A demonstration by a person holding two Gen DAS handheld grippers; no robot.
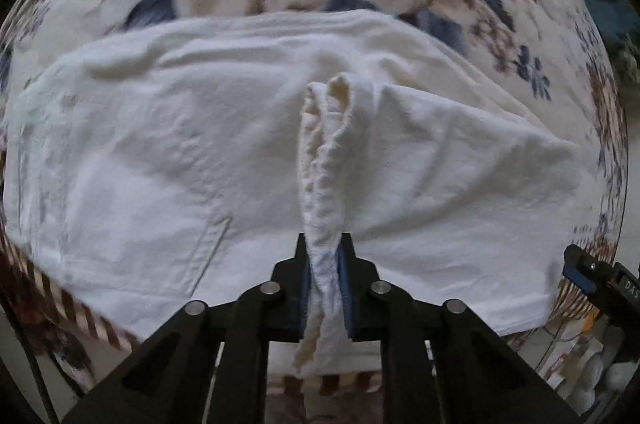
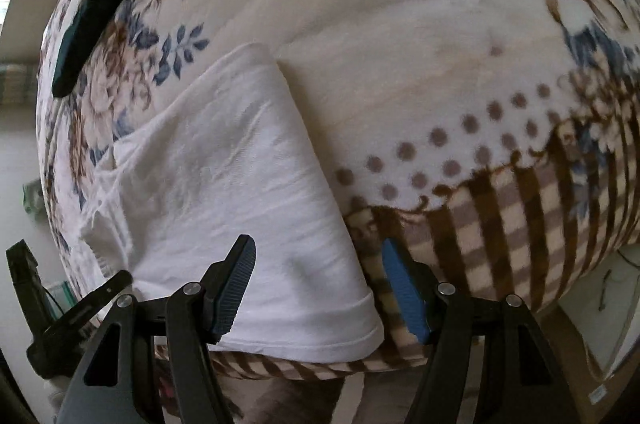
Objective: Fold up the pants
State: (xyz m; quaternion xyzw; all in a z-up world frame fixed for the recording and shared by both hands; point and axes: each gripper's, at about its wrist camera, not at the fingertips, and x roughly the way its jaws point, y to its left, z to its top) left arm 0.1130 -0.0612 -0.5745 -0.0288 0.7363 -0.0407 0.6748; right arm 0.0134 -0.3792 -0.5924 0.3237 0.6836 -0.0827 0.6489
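Observation:
White pants (image 1: 168, 152) lie folded on a floral blanket. My left gripper (image 1: 325, 248) is shut on a bunched ridge of the white fabric, which rises between its blue pads and hangs below them. In the right wrist view the pants (image 2: 224, 176) show as a flat white panel with a hemmed edge near the blanket's front border. My right gripper (image 2: 318, 264) is open and empty, hovering over that near hem corner. The right gripper also shows in the left wrist view (image 1: 580, 270) at the far right edge.
The floral blanket (image 2: 420, 44) covers the bed, with a brown checked border (image 2: 500, 224) along the near edge. A dark teal garment (image 2: 92, 12) lies at the far left. Floor and clutter (image 1: 580, 356) show beyond the bed edge.

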